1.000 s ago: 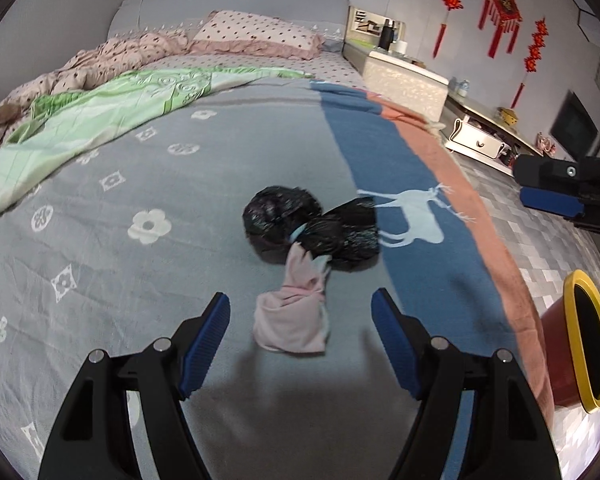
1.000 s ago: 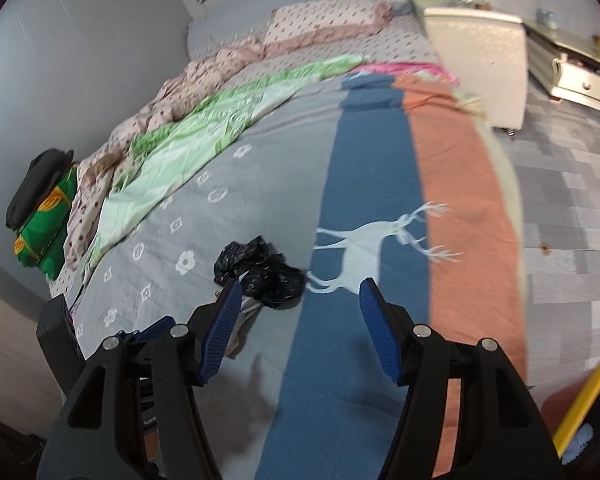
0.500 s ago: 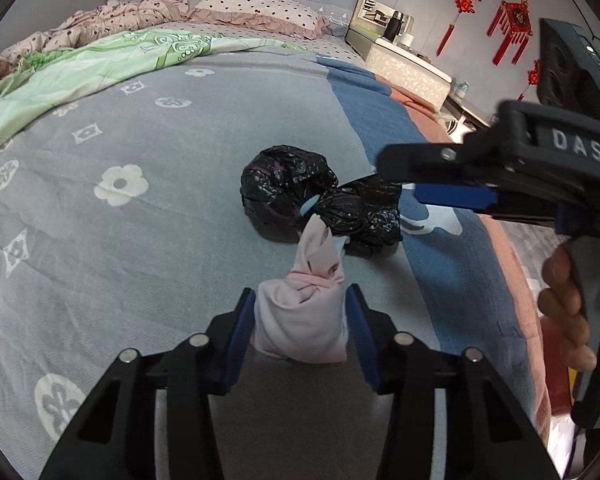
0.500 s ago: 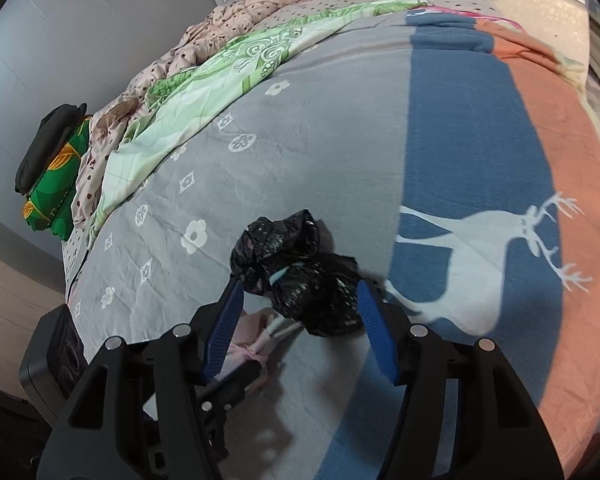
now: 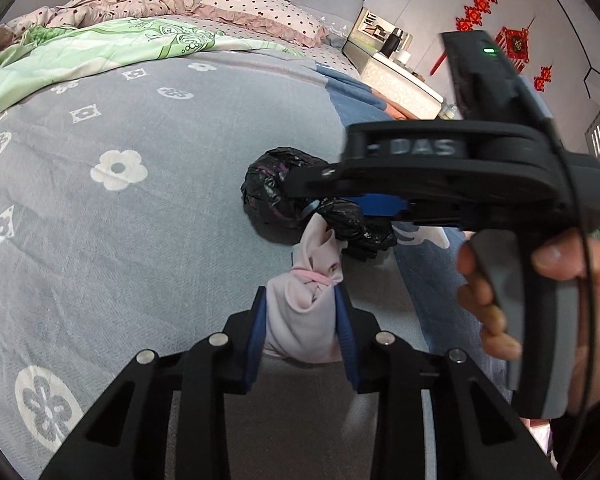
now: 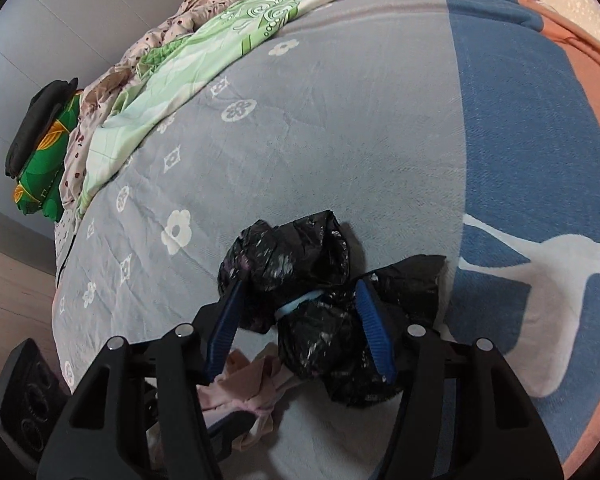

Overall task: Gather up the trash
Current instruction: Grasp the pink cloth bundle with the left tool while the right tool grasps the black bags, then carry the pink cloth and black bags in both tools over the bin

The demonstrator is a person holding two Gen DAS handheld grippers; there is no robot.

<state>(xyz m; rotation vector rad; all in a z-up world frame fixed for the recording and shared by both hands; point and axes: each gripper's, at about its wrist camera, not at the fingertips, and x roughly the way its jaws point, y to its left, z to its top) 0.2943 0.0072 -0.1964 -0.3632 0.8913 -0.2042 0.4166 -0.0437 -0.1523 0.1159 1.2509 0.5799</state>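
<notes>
Gripper (image 6: 300, 328) of right hand hides part of black bags (image 6: 300, 280).

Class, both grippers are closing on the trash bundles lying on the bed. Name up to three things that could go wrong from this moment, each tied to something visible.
1. The left gripper, jaws just closing, squeezes the soft pink bag; its knotted top touches the black bags, so lifting may drag them.
2. The right gripper, also closing, straddles two black bags joined by a pale blue tie; one may dangle or slip.
3. Both grippers work very close together and could collide.
</notes>
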